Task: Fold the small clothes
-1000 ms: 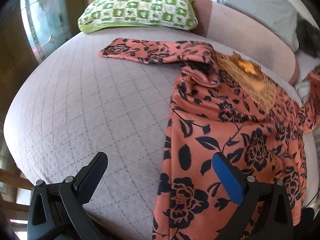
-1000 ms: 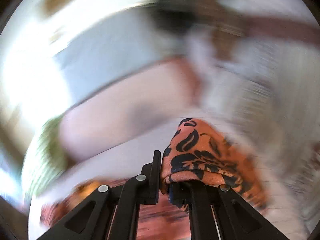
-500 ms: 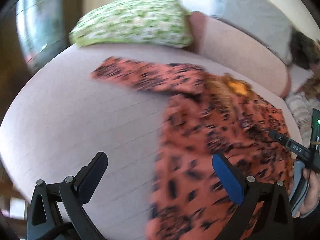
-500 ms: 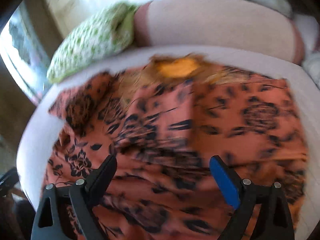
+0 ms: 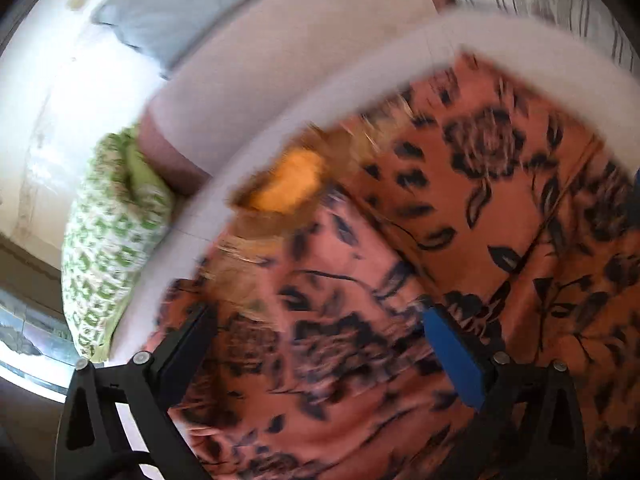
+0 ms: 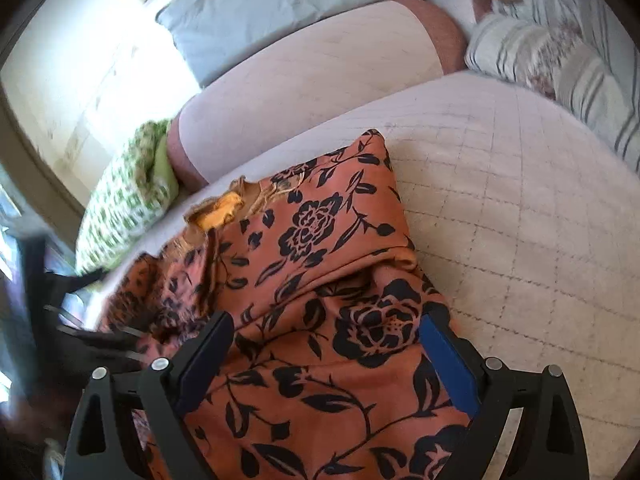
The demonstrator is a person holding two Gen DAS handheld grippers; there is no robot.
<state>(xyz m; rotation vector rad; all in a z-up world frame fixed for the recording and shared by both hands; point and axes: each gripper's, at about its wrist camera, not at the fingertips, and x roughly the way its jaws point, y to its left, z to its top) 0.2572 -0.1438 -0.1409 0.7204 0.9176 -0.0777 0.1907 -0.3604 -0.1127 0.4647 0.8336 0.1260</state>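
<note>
An orange top with black flowers and a gold-trimmed yellow neckline lies on the pale quilted bed, its right sleeve folded in over the body. It also fills the blurred left wrist view. My right gripper is open and empty, low over the top's right side. My left gripper is open and empty, low over the top's left side near the neckline. The left gripper's body shows at the left edge of the right wrist view.
A green and white patterned pillow lies at the bed's far left. A pink bolster and a grey pillow line the headboard. Striped bedding is piled at the far right.
My right gripper let go of the sleeve and now sits open over the top. My left gripper swung right from the bare quilt to over the garment near the neckline.
</note>
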